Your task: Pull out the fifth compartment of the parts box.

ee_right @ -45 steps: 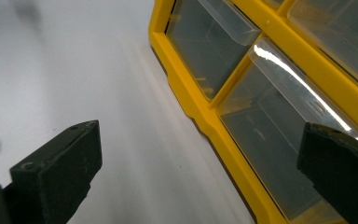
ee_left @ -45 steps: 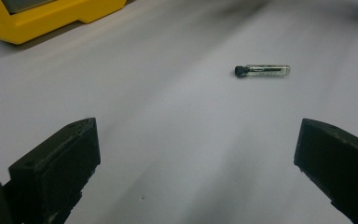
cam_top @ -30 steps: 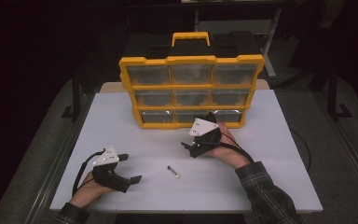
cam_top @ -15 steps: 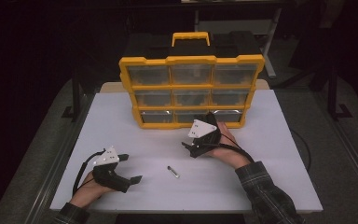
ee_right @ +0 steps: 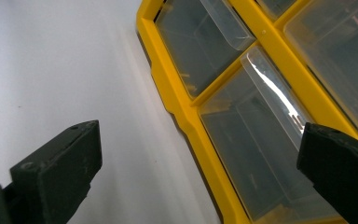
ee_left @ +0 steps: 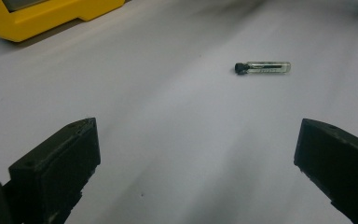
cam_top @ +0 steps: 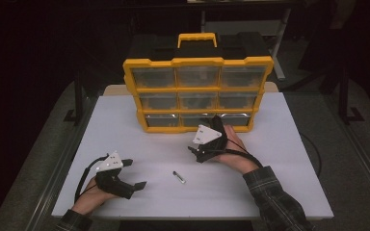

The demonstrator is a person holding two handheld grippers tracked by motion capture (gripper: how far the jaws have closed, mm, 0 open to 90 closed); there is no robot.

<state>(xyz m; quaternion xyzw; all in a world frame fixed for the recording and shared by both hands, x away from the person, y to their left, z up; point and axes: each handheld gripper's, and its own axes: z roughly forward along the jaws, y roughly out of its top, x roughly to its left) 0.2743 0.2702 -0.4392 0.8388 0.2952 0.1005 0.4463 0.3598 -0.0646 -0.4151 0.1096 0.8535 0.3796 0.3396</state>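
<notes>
Two grippers work the white table [cam_top: 279, 187]. Nearest, the left gripper [cam_top: 137, 174] rests low with jaws wide apart, aimed at the small capped vial [cam_top: 178, 177] lying just right of it, likely for a pickup. Farther, the right gripper [cam_top: 196, 153], jaws also apart, faces the yellow organizer's [cam_top: 197, 62] bottom clear drawers [ee_right: 261, 158]; their contents are unclear.

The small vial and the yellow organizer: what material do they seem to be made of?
The vial looks like clear glass or plastic, since its dark insert shows through, with a black cap. The organizer looks like moulded yellow plastic with clear, glossy plastic drawers that catch glare.
</notes>
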